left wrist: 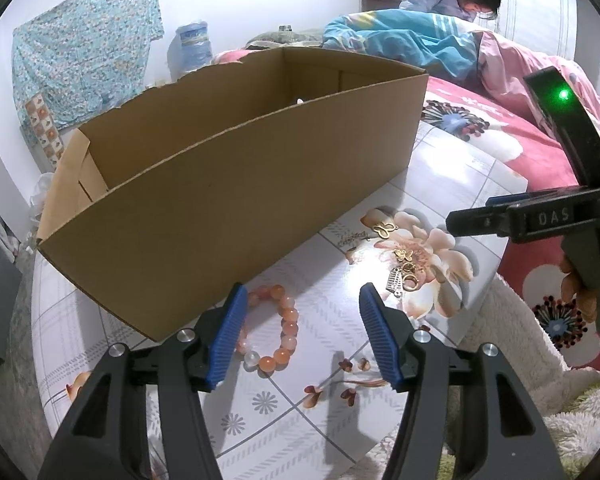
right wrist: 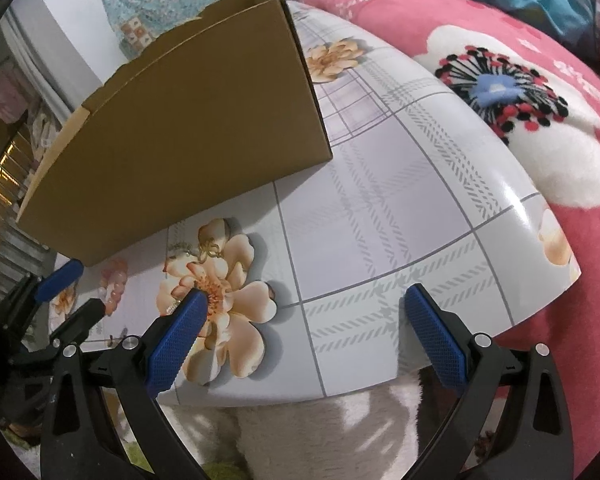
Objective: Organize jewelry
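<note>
Bedroom setup: small table (left wrist: 452, 168) with a floral, grid-patterned top, pushed against a bed with a pink flowered blanket (right wrist: 500, 80); a person sits hunched at the far end of the bed, around 1 o'clock in the left wrist view. Left gripper (left wrist: 302, 336) hangs over the table, jaws spread about halfway, nothing between the pads. Bead bracelet (left wrist: 274, 330), orange and pink, lies flat on the table just inside the gap, hugging the 9 o'clock finger; its loop runs longer from 12 to 6 o'clock. Further out at 1 o'clock sits a loose cluster of gold charms (left wrist: 402, 270) on a printed flower. Open cardboard box (left wrist: 204, 184) stands beyond at 11 to 12 o'clock, long side facing the gripper. Right gripper (right wrist: 300, 332) is also spread wide and empty, and its 9 o'clock pad sits right over the charm cluster. Judgement: left is nearer the bracelet, right nearer the charms; the left needs a small shift toward 9 o'clock to centre the bracelet before closing.
</note>
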The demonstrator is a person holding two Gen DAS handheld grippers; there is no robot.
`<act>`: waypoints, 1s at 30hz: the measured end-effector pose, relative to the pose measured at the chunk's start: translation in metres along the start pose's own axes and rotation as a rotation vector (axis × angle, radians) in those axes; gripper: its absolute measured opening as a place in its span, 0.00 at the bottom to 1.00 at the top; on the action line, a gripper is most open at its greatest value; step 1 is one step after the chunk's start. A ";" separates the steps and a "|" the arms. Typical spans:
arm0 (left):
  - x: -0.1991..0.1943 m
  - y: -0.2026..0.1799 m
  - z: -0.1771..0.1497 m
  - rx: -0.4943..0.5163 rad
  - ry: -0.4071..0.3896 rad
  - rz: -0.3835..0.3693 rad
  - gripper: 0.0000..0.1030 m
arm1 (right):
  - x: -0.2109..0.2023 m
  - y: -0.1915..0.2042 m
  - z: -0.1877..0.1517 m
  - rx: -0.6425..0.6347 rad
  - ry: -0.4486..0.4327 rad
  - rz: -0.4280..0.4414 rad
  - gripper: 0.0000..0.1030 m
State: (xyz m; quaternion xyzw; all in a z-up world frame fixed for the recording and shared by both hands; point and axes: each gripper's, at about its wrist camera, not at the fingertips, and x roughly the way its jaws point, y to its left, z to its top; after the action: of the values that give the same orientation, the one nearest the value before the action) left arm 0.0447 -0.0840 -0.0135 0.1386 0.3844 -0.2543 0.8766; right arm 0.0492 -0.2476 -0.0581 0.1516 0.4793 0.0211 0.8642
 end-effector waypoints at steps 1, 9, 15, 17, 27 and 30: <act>0.000 0.000 0.000 -0.001 0.000 0.001 0.55 | 0.000 0.000 -0.002 0.003 0.000 0.003 0.92; 0.000 0.001 0.000 0.001 0.000 0.000 0.56 | -0.001 0.000 -0.002 -0.015 -0.005 -0.008 0.92; 0.000 0.001 -0.001 -0.001 0.001 0.000 0.57 | -0.006 -0.010 0.000 0.025 -0.007 0.045 0.92; 0.001 0.001 -0.001 -0.003 0.004 -0.001 0.57 | -0.006 -0.009 0.001 0.013 0.004 0.037 0.92; 0.001 0.000 -0.001 -0.003 0.006 -0.001 0.57 | -0.013 -0.014 -0.006 0.026 -0.049 0.061 0.92; 0.002 0.000 -0.002 -0.005 0.008 -0.002 0.57 | -0.017 -0.022 -0.006 0.044 -0.044 0.085 0.92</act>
State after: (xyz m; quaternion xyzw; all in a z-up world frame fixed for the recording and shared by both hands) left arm 0.0452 -0.0837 -0.0162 0.1369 0.3887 -0.2537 0.8751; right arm 0.0324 -0.2698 -0.0533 0.1912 0.4537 0.0439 0.8693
